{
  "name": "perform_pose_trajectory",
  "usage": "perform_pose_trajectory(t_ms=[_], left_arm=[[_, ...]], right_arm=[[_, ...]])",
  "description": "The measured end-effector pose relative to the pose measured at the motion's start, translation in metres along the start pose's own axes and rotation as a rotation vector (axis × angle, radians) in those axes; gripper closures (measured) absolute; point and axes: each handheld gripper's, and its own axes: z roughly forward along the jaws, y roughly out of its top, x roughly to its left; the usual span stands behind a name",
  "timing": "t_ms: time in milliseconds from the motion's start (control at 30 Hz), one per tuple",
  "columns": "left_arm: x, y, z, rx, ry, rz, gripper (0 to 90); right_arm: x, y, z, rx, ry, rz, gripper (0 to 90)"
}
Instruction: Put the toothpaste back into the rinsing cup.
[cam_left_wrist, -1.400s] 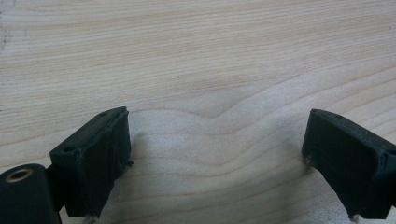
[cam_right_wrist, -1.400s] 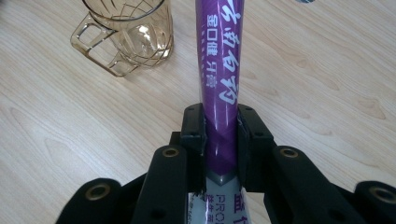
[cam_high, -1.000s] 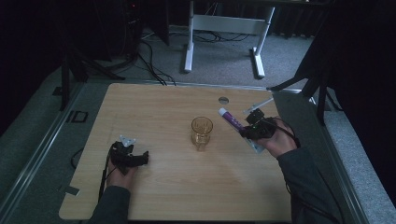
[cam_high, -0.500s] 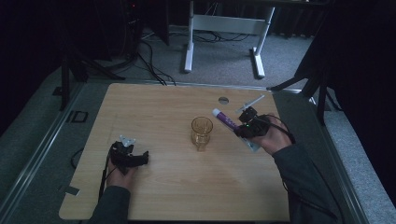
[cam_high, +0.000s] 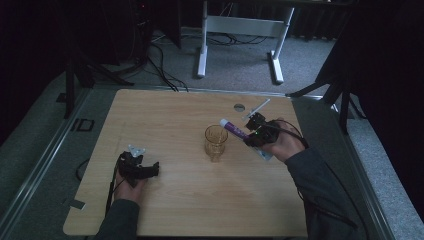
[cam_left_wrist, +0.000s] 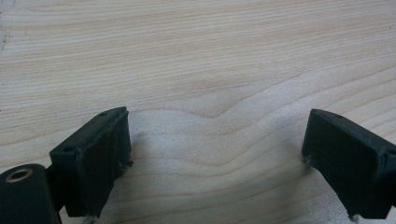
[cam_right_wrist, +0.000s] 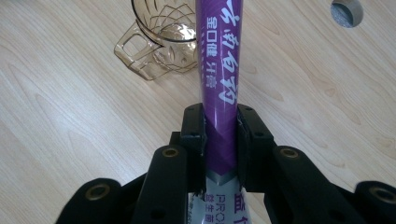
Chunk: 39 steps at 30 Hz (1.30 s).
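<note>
The purple tube is clamped in the right gripper, its long axis aimed at the amber cup just beside its tip, while the left gripper is held open, well apart.

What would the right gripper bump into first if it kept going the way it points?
Probably the amber glass mug: the purple tube held by the right gripper points toward its rim. Whether the tube passes above it, depth leaves unclear.
</note>
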Motion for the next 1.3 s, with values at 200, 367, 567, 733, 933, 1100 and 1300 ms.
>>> perform_pose_trajectory(t_ms=[200, 367, 567, 733, 933, 1100, 1300], left_arm=[[0.0, 0.0, 0.0, 0.0, 0.0, 0.0, 8.2], [0.0, 0.0, 0.0, 0.0, 0.0, 0.0, 8.3], [0.0, 0.0, 0.0, 0.0, 0.0, 0.0, 8.3], [0.0, 0.0, 0.0, 0.0, 0.0, 0.0, 8.2], [0.0, 0.0, 0.0, 0.0, 0.0, 0.0, 8.2], [0.0, 0.0, 0.0, -0.001, 0.0, 0.0, 8.3], [0.0, 0.0, 0.0, 0.0, 0.0, 0.0, 8.3]], right_arm=[[0.002, 0.005, 0.002, 0.023, 0.003, -0.019, 75.4], [0.004, 0.008, 0.002, 0.033, 0.002, -0.028, 75.4], [0.006, 0.013, 0.002, 0.05, 0.008, -0.041, 75.4], [0.007, 0.017, 0.005, 0.063, 0.012, -0.047, 75.4], [0.008, 0.019, 0.006, 0.081, 0.017, -0.054, 75.4], [0.008, 0.022, 0.008, 0.1, 0.022, -0.058, 75.3], [0.009, 0.025, 0.011, 0.118, 0.027, -0.064, 75.3]])
